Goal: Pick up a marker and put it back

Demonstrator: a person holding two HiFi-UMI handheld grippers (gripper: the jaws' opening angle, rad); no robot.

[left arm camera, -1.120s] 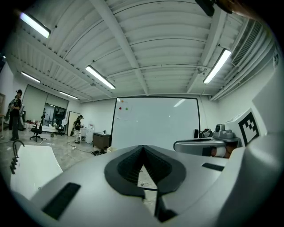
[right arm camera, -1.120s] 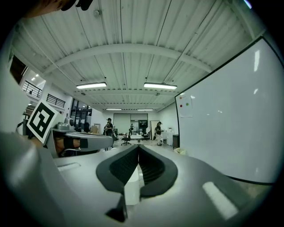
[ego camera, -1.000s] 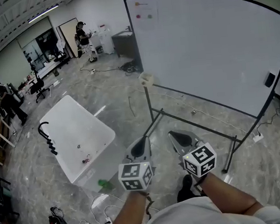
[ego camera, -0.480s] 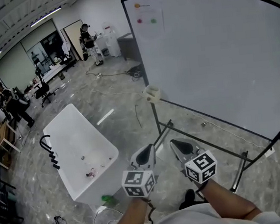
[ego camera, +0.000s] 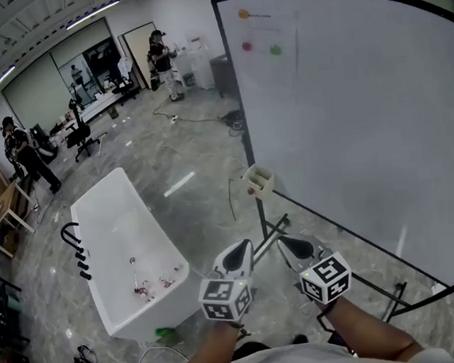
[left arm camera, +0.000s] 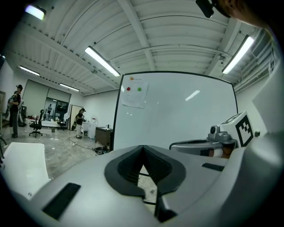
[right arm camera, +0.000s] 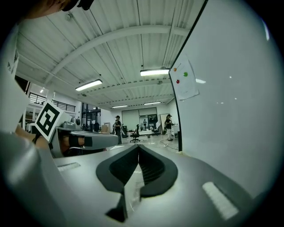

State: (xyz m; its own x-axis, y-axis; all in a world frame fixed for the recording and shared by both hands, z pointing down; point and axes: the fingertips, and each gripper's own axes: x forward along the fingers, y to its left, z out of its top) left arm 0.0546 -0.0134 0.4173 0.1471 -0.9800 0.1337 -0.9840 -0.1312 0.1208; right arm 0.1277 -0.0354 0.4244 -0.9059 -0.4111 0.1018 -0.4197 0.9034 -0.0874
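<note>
A white bathtub (ego camera: 116, 227) stands on the floor at the left. Then comes the left hand-held gripper (ego camera: 236, 256), closed with nothing in it. Just beside it, the right hand-held gripper (ego camera: 296, 247) is closed and empty too. Past them a small cup (ego camera: 260, 180) hangs on the whiteboard's (ego camera: 365, 123) edge. Something red shows there, too small to call a marker.

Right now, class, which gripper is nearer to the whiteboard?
Right. The right gripper sits just in front of the whiteboard; the left gripper is farther out, on the bathtub side.
</note>
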